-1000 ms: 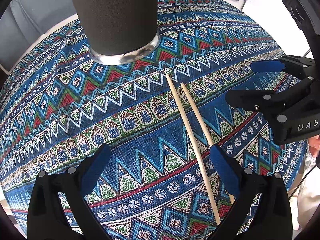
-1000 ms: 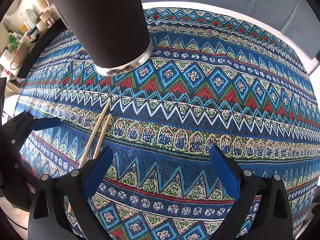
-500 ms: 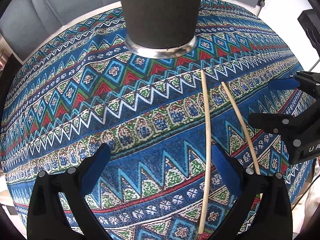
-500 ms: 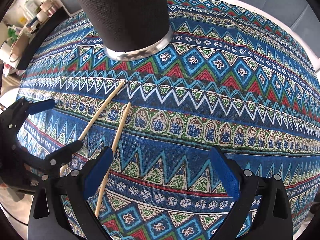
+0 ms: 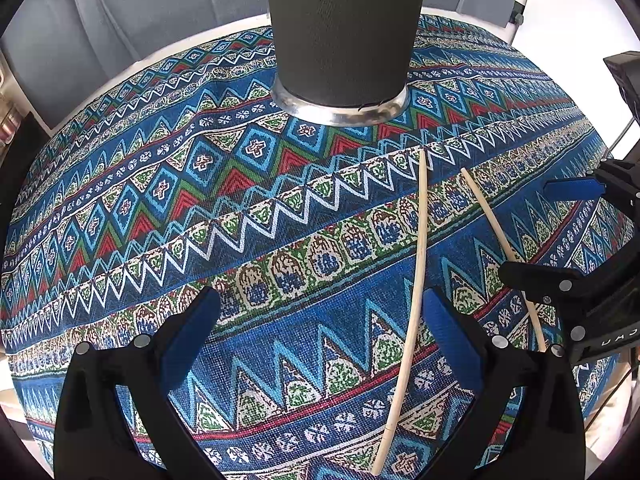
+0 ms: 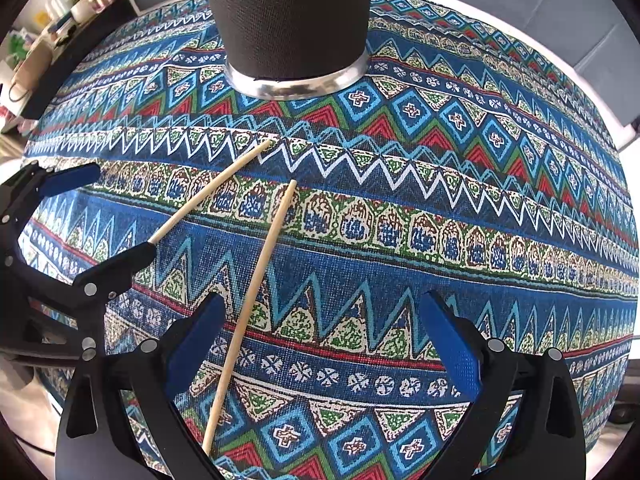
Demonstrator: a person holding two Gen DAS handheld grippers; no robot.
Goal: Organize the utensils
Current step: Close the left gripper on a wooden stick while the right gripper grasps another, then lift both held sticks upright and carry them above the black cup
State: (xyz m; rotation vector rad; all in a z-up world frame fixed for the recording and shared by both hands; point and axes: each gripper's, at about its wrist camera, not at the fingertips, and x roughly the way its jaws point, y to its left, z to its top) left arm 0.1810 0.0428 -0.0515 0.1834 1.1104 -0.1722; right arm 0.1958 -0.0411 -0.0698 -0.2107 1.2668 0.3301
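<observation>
1. We saw two wooden chopsticks lying loose on the patterned tablecloth (image 5: pixel 280 216) that covered the counter: the left chopstick (image 5: pixel 414 280) and the right chopstick (image 5: pixel 496 240), their far tips apart and pointing toward 12 o'clock.
2. A dark mesh utensil holder (image 5: pixel 340 32) with a shiny metal base stood upright at 12 o'clock, just beyond those tips.
3. Our left hand-held gripper (image 5: pixel 320 340) was spread wide and held nothing; the left chopstick ran between its fingers, close to the blue pad (image 5: pixel 452 344) at 3 o'clock.
4. Our right hand-held gripper (image 6: pixel 320 344) was likewise spread wide and empty, with the right chopstick (image 6: pixel 256 292) crossing close by the pad at 9 o'clock.
5. We judged the step in hand to be picking up a chopstick for the holder.
6. To do it well, we reckoned each stick should be centred between the pads, the fingers lowered to the cloth, and the pinch made near mid-length so the thin stick neither rolled nor tipped.
</observation>
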